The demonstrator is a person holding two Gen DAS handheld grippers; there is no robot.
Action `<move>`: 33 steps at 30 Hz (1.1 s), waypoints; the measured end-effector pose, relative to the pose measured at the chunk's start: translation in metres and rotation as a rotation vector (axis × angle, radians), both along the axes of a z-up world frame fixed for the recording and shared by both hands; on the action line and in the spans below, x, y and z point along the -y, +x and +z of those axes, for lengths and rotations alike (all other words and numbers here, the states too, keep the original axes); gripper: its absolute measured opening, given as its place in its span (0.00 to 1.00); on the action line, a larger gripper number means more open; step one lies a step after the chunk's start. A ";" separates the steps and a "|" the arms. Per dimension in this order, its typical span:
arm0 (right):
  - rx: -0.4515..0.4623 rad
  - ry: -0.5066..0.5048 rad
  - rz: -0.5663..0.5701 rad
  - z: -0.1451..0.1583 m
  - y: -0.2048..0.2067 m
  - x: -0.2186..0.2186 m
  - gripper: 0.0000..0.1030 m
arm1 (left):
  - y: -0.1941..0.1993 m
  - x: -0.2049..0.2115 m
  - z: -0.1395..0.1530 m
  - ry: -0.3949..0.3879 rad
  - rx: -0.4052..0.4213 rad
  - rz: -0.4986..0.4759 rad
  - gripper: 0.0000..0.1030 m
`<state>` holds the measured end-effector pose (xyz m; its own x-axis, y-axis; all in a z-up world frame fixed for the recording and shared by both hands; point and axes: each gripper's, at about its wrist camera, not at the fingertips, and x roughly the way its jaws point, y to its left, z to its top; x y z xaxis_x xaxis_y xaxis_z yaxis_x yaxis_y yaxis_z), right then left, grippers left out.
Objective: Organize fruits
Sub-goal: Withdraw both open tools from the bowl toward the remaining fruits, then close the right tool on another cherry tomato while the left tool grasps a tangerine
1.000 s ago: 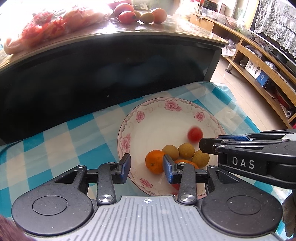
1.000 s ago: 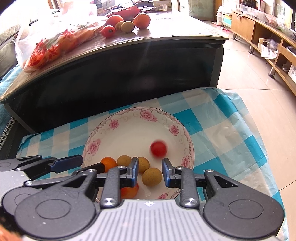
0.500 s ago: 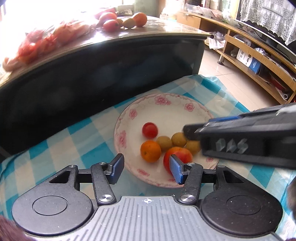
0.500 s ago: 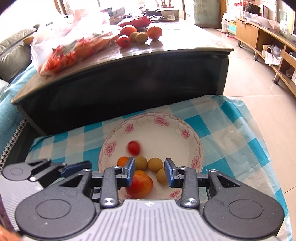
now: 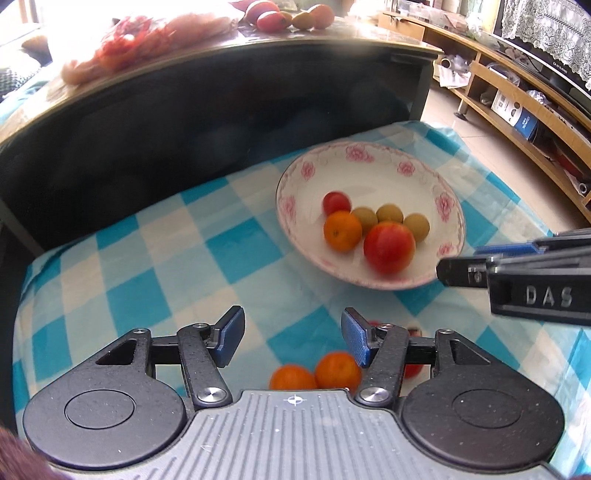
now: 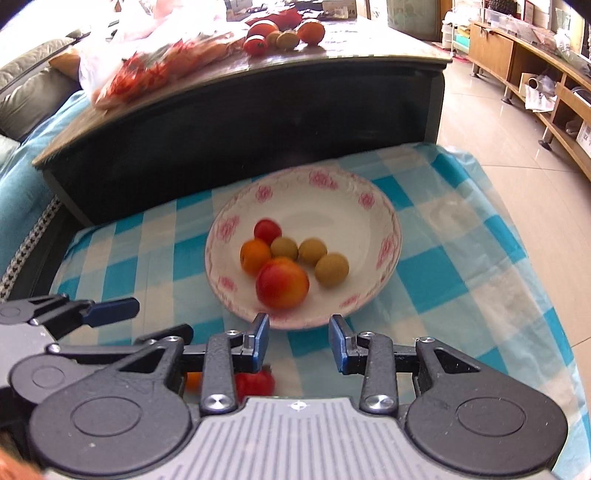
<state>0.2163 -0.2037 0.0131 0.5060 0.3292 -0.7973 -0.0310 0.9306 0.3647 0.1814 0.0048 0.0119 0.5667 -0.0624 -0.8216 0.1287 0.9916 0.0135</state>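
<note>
Both grippers hang wide open and empty, the left gripper [image 5: 292, 338] over two oranges [image 5: 314, 373] on the checked cloth [image 5: 147, 266], the right gripper [image 6: 298, 341] at the near rim of the plate [image 6: 384, 236] with a red fruit [image 6: 255, 384] under its fingers [image 6: 261, 341]. On the plate sit a peach [image 6: 282, 282], an orange, a small tomato [image 6: 267, 230] and three longans [image 6: 331, 269], all bunched together. Beyond, on the dark counter [image 6: 258, 110], lie a red-printed bag [image 6: 155, 62] and more fruit [image 6: 284, 31].
</note>
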 end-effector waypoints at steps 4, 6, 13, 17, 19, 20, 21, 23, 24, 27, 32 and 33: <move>-0.025 0.003 0.016 -0.007 -0.012 -0.006 0.38 | -0.010 -0.010 -0.005 -0.009 -0.021 0.027 0.64; -0.031 0.008 0.021 -0.009 -0.016 -0.009 0.38 | -0.015 -0.014 -0.008 -0.012 -0.032 0.040 0.64; -0.045 0.011 0.051 -0.014 -0.020 -0.019 0.41 | -0.019 -0.024 -0.016 -0.040 -0.059 0.083 0.65; -0.054 0.012 0.063 -0.018 -0.019 -0.023 0.41 | -0.018 -0.022 -0.020 -0.042 -0.064 0.083 0.65; -0.059 0.014 0.061 -0.020 -0.018 -0.023 0.41 | -0.017 -0.020 -0.021 -0.045 -0.060 0.085 0.64; -0.062 0.017 0.059 -0.021 -0.017 -0.022 0.42 | -0.016 -0.020 -0.021 -0.046 -0.060 0.085 0.63; -0.066 0.021 0.057 -0.022 -0.017 -0.022 0.42 | -0.015 -0.020 -0.022 -0.048 -0.059 0.087 0.62; -0.071 0.028 0.057 -0.023 -0.016 -0.022 0.42 | -0.015 -0.021 -0.022 -0.057 -0.060 0.087 0.61; -0.073 0.029 0.058 -0.024 -0.015 -0.022 0.42 | -0.015 -0.021 -0.022 -0.059 -0.059 0.083 0.59; -0.079 0.031 0.064 -0.026 -0.015 -0.023 0.42 | -0.018 -0.020 -0.021 -0.069 -0.058 0.069 0.53; -0.081 0.035 0.071 -0.026 -0.015 -0.023 0.43 | -0.020 -0.022 -0.020 -0.093 -0.064 0.074 0.51; -0.080 0.035 0.071 -0.026 -0.015 -0.023 0.43 | -0.021 -0.022 -0.020 -0.095 -0.063 0.074 0.51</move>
<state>0.2011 -0.1806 -0.0130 0.4154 0.3907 -0.8215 -0.0658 0.9136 0.4013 0.1600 0.0267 -0.0076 0.5201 -0.1017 -0.8480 0.0533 0.9948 -0.0866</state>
